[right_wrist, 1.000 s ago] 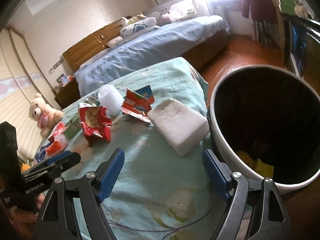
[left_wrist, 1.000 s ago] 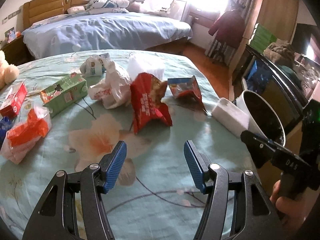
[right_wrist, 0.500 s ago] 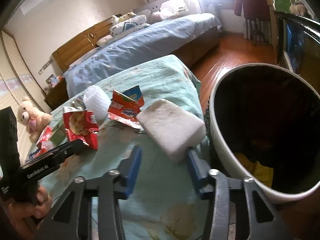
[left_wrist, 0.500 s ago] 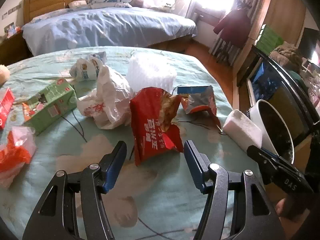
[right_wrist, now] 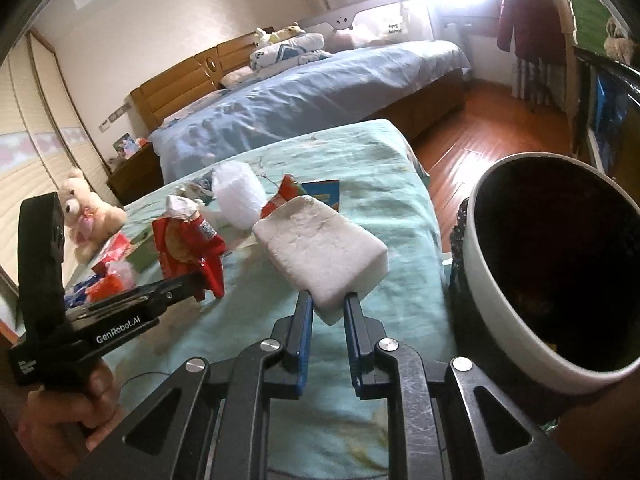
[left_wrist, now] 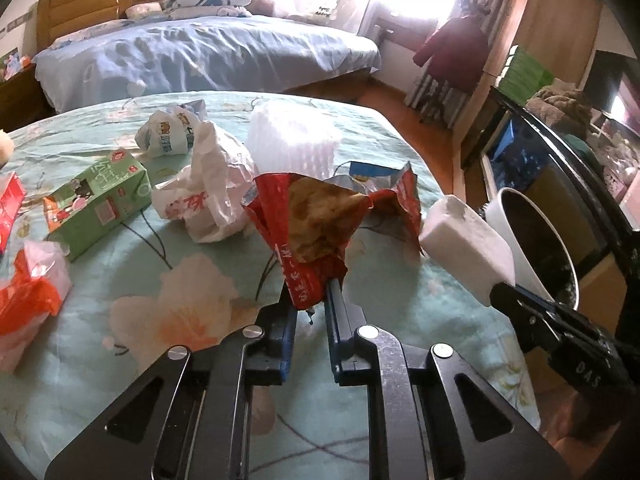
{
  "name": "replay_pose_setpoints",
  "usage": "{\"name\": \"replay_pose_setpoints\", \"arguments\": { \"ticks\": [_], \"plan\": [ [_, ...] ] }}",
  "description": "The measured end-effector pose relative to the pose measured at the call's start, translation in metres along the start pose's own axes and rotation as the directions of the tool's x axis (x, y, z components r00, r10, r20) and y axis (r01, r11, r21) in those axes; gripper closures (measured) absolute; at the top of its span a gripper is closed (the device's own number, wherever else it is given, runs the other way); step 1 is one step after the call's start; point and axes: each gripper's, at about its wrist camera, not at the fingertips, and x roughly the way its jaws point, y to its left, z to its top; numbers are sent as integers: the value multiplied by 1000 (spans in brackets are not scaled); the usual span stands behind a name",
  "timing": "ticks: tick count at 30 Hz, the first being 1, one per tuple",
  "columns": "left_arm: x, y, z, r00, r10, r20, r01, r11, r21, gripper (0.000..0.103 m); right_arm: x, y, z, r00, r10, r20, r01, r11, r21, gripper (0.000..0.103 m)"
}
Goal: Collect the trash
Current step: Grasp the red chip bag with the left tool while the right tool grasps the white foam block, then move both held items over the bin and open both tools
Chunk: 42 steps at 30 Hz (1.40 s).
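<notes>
My left gripper [left_wrist: 310, 294] is shut on the lower end of a red snack bag [left_wrist: 308, 228], which stands up from the jaws above the table. The bag also shows in the right wrist view [right_wrist: 188, 246]. My right gripper [right_wrist: 326, 304] is shut on a white foam block [right_wrist: 324, 248], held above the table's right edge beside the white trash bin [right_wrist: 516, 312]. The block [left_wrist: 464, 244] and the bin [left_wrist: 532, 240] also show at the right of the left wrist view.
On the teal flowered tablecloth [left_wrist: 180, 304] lie a green carton [left_wrist: 96, 204], a crumpled white bag [left_wrist: 208, 196], a white foam net [left_wrist: 292, 140], a second red-blue wrapper [left_wrist: 392, 196] and an orange bag [left_wrist: 28, 300]. A bed [left_wrist: 200, 52] stands behind.
Both grippers went from open to shut. The left one moved forward and closed on the red snack bag. The right one closed on the foam block and lifted it.
</notes>
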Motion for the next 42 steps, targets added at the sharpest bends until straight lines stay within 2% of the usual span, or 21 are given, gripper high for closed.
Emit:
{"name": "replay_pose_setpoints", "arguments": {
  "ticks": [7,16,32,42],
  "plan": [
    [-14,-11,-6,999,-43,4,43,999,25,91,-18,-7,-4,1000,2,13,-3,999,36,87],
    [-24,-43,-6,995,-100,5,99,991,94,91,-46,-22,-11,999,-25,48,21,998,67,87],
    [-19,-111,-9,984,-173,-31,176,961,213,91,-84,-64,-18,989,-104,103,91,987,131,87],
    [-10,-146,-4,978,-201,-56,208,945,253,91,-94,-93,-20,980,-162,115,140,974,179,87]
  ]
}}
